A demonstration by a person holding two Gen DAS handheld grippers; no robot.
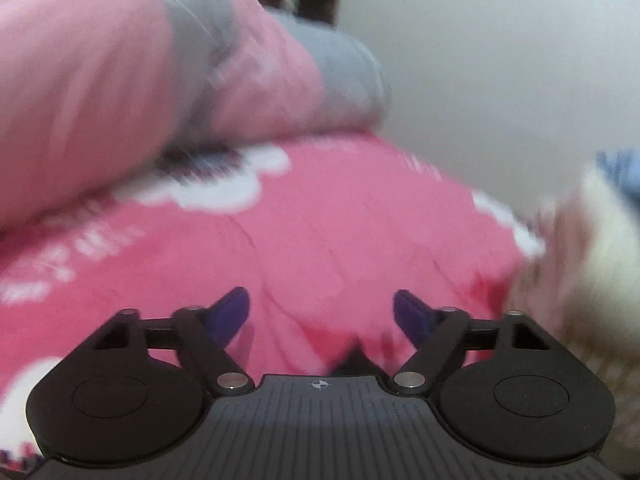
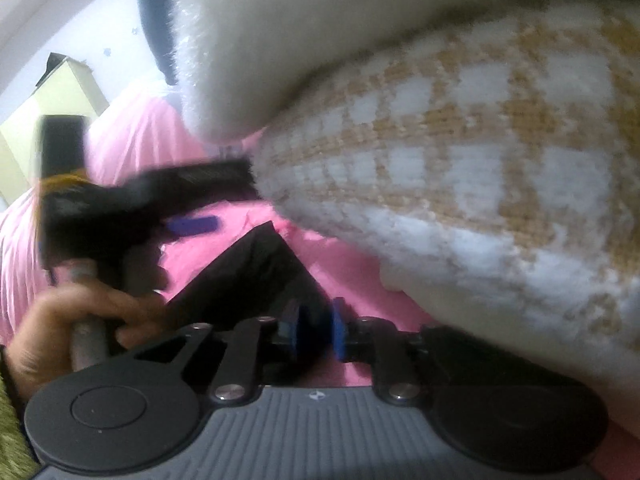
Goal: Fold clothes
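A black cloth (image 2: 244,272) lies on the pink bedsheet (image 2: 132,140), one corner reaching down to my right gripper (image 2: 318,332). The blue pads stand a narrow gap apart with the dark corner between them, not pressed flat. A bulky white and tan checked knit (image 2: 460,160) with a fluffy white part (image 2: 280,40) hangs over the right side. My left gripper (image 1: 322,312) is wide open above the pink sheet (image 1: 320,240) with nothing between its fingers; a dark cloth tip (image 1: 352,360) shows just under it. From the right wrist view the left gripper (image 2: 232,196) appears, held by a hand (image 2: 60,328).
A pink and grey blanket (image 1: 120,80) is bunched at the upper left. A white wall (image 1: 500,60) stands behind the bed. The cream knit (image 1: 600,260) and something blue (image 1: 620,172) sit at the right edge. A pale yellow cabinet (image 2: 60,92) stands at the far left.
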